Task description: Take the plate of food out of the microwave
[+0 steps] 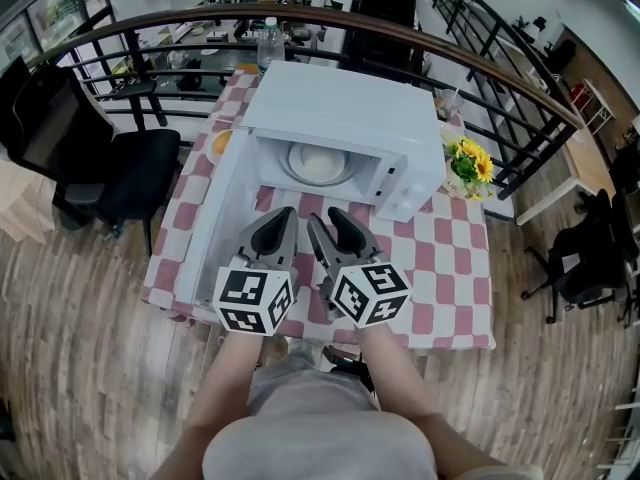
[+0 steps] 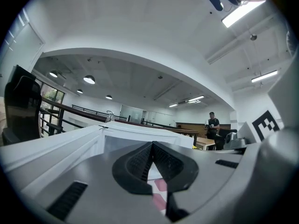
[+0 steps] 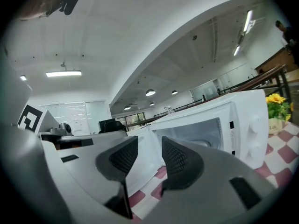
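Showing both tools side by side above the near edge of the checked table (image 1: 440,268), short of the oven. The left gripper (image 1: 283,218) has its jaws clenched tip to tip on nothing. The right gripper (image 1: 328,218), just beside it, is released, jaws apart, with only tablecloth showing in the gap. Beyond them stands the white microwave (image 1: 340,98), its door (image 1: 215,218) swung fully open to the left. The plate (image 1: 318,161) sits at the middle of the cavity, well apart from both grippers; its contents show only as a pale mass. Yellow flowers (image 1: 468,160) stand at the far right. Judged progress: access is made; reaching in, gripping the rim and drawing the plate out all remain.
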